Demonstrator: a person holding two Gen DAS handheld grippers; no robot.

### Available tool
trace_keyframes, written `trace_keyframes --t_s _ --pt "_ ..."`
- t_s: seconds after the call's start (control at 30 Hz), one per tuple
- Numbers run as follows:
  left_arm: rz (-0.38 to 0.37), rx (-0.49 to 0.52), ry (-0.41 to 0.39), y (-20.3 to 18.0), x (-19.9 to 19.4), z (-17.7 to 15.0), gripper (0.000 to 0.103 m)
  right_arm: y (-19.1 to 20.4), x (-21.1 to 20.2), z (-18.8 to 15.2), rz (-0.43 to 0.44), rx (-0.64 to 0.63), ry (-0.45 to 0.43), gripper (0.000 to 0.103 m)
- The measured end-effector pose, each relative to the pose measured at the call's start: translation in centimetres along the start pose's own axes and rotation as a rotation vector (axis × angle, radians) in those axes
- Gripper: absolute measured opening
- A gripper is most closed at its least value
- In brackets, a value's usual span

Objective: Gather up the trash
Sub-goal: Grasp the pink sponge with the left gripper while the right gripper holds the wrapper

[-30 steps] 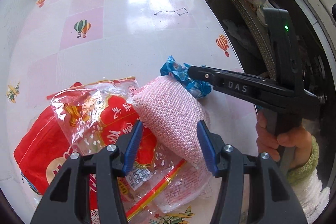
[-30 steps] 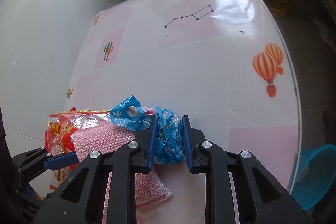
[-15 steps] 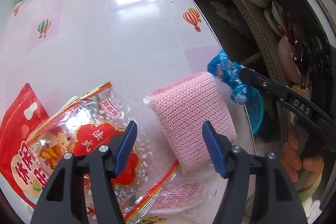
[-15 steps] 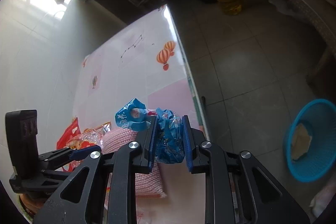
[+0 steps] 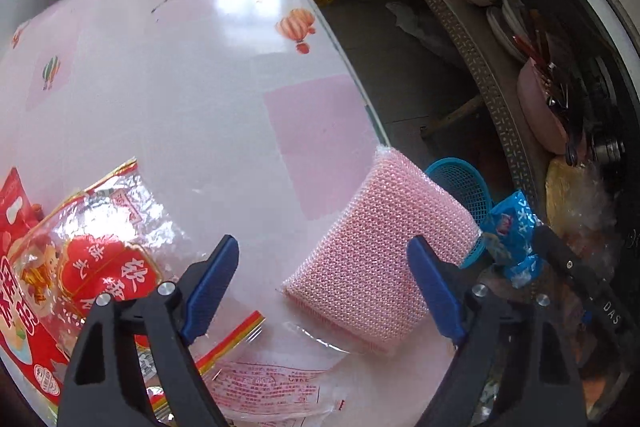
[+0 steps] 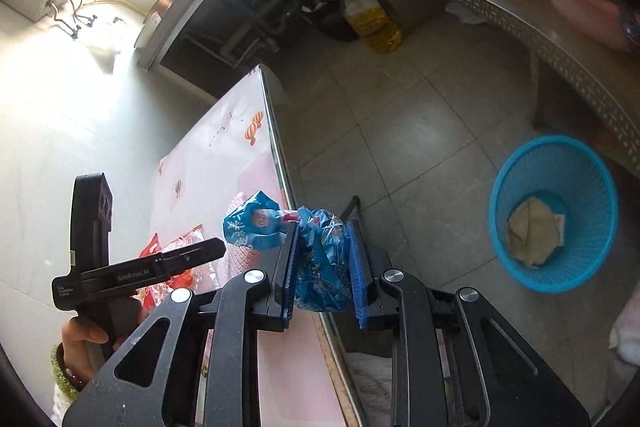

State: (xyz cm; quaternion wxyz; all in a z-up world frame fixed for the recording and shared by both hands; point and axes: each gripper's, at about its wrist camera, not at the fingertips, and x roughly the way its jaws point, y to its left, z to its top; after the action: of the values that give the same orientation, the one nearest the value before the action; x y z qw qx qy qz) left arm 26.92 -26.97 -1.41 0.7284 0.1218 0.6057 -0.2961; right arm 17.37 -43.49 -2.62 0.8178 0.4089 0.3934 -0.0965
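Kitchen, glossy pink table (image 5: pixel 168 115). Right gripper (image 6: pixel 323 263) is reaching out past the table edge, angled down, clamping a crumpled blue wrapper (image 6: pixel 320 255) between its pads. Left gripper (image 5: pixel 324 287) is pointing steeply at the tabletop, jaws having just been widening, nothing pinched; pink sponge (image 5: pixel 376 251) is lying between them. Blue basket (image 6: pixel 554 215) is sitting on the floor.
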Motion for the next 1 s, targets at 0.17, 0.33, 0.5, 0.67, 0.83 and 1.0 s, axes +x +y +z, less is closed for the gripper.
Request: trace_keyframes --t_s 0.17,0.33,0.5,0.67,0.83,1.0 --pt "-0.001 0.125 -0.027 -2.4 0.8 -0.5 0.089 -1.8 -0.1 -0.4 0.009 0.023 0.029 0.022" --pt "-0.028 0.148 -0.010 -3.1 1.4 -1.3 0.089 -2.3 1.0 -1.0 0.018 0.038 0.076 0.022" --pt "-0.010 0.193 -0.012 -3.5 1.1 -2.1 0.089 -2.6 2.0 -1.3 0.024 0.055 0.101 0.022" --pt "0.046 0.268 -0.006 -4.3 1.4 -2.9 0.089 -2.7 1.7 -1.1 0.015 0.064 0.094 0.022" --pt "0.127 0.348 -0.007 -5.5 2.1 -3.6 0.089 -3.0 0.9 -1.3 0.003 0.071 0.080 0.022" --pt "0.138 0.382 -0.023 -6.2 2.2 -3.9 0.084 -2.8 -0.1 -1.7 -0.010 0.072 0.069 0.022"
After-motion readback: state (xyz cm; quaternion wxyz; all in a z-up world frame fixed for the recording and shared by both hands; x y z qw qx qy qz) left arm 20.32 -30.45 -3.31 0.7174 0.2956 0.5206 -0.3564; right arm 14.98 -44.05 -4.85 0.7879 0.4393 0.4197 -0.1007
